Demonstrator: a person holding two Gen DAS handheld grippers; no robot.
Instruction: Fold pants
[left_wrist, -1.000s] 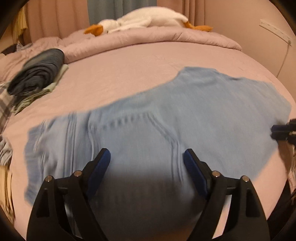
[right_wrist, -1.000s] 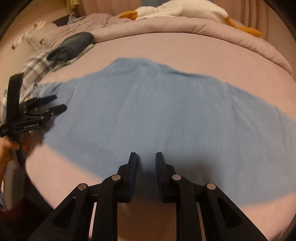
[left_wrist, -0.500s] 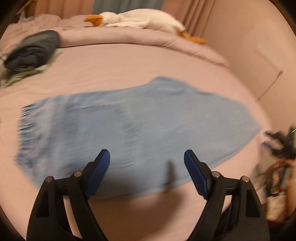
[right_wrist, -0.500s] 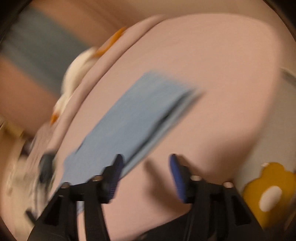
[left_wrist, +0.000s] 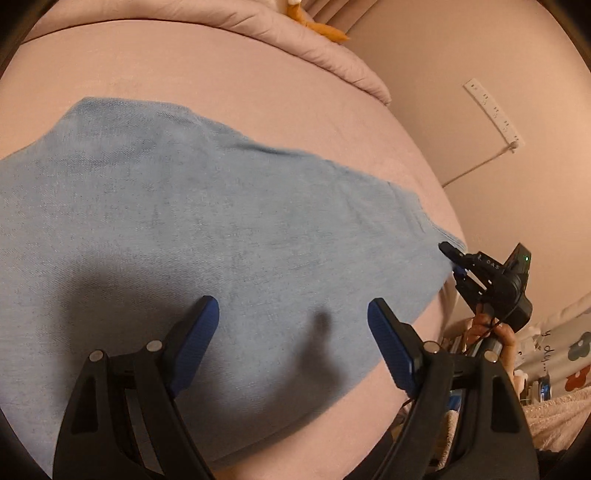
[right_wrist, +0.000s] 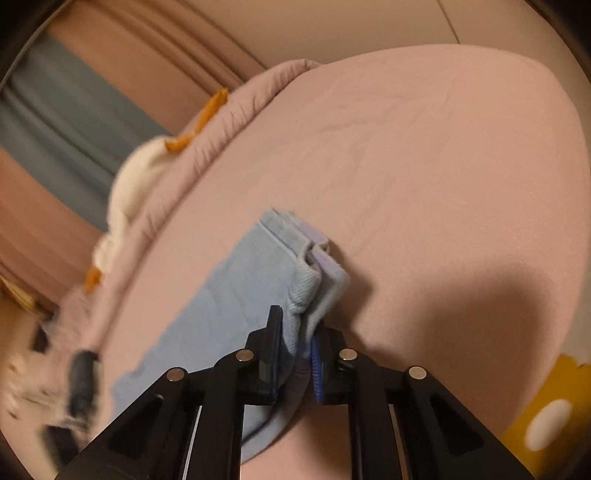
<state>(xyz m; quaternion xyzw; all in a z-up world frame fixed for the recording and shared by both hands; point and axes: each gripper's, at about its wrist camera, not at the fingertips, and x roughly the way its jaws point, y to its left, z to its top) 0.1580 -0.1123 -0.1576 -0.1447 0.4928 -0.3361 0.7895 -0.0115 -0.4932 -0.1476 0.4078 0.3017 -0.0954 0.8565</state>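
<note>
Light blue pants lie flat across the pink bed, folded lengthwise. My left gripper is open and empty, hovering over the pants' near edge. My right gripper is shut on the hem end of the pants, pinching the stacked leg cuffs at the bed's right edge. It also shows in the left wrist view at the pants' right end.
The pink bed sheet stretches beyond the pants. A rolled pink duvet and a white plush goose lie at the head of the bed. A wall with a power strip stands right of the bed.
My right gripper swung to the pants' hem end, opened, then shut on the cuffs. My left gripper stayed open and moved right along the pants.
</note>
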